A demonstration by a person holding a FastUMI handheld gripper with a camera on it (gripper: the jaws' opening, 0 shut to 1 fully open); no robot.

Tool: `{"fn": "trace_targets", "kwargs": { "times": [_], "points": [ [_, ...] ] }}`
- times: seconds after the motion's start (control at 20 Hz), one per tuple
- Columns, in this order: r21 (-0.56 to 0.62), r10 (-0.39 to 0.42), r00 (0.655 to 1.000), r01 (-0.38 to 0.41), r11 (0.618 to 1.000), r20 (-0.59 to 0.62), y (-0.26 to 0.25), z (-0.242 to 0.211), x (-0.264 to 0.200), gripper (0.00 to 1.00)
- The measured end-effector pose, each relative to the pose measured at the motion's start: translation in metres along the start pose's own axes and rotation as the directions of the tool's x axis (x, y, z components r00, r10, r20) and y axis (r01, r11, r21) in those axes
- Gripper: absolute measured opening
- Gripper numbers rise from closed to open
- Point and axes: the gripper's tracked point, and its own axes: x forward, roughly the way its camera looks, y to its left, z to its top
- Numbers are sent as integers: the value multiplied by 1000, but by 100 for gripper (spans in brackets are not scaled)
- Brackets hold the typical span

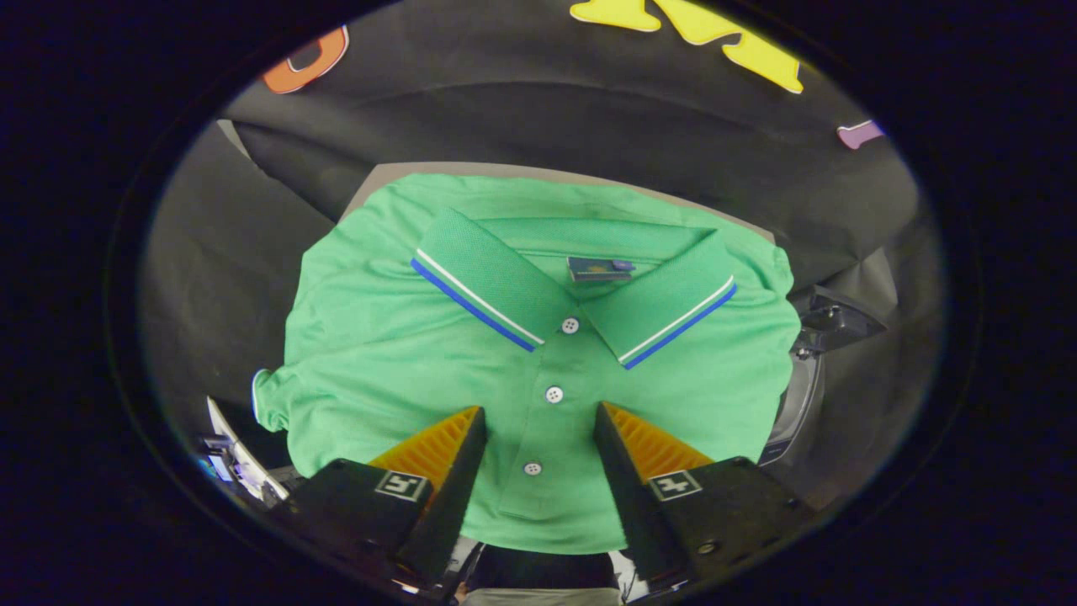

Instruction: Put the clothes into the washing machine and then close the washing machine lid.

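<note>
Fabric was what you faced here: a green polo shirt (pixel 404 337), folded flat with its collar (pixel 496 290) at twelve o'clock from the fingers and its button placket (pixel 553 394) running straight down between them. Your gripper (pixel 538 433) had its fingers spread wide, one on each side of the placket, pinching nothing, and whether the tips touched the cloth could not be told. The shirt looked light, soft and limp, so you could expect it to sag, unfold and trail once lifted; a small pinch would likely slip out, so a gathered bunch of the front panel near the lower buttons, or the thicker collar band, seemed the surer hold. The shirt lay on a pale surface (pixel 395 172) whose edge showed past the collar. At three o'clock from the shirt a dark rounded piece of equipment (pixel 799 404) sat just beside its edge, perhaps part of the machine, though you could not be sure. At eight o'clock some white and dark hardware (pixel 240 459) sat beside the sleeve (pixel 267 402), where trailing cloth might catch.
</note>
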Motion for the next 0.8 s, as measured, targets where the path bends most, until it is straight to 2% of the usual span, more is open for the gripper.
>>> {"fn": "trace_targets", "kwargs": {
  "times": [0.05, 0.3, 0.4, 0.65, 0.8],
  "points": [
    [-8, 3, 1000, -3, 1000, 8, -1, 0, 0, 75],
    [-27, 28, 999, -26, 999, 47, -9, 5, 0, 18],
    [-26, 52, 998, -51, 998, 39, -9, 7, 1, 8],
    [-52, 37, 999, -35, 998, 27, -10, 6, -4, 6],
    [-67, 64, 997, -62, 996, 31, -10, 12, -19, 6]
  ]
}}
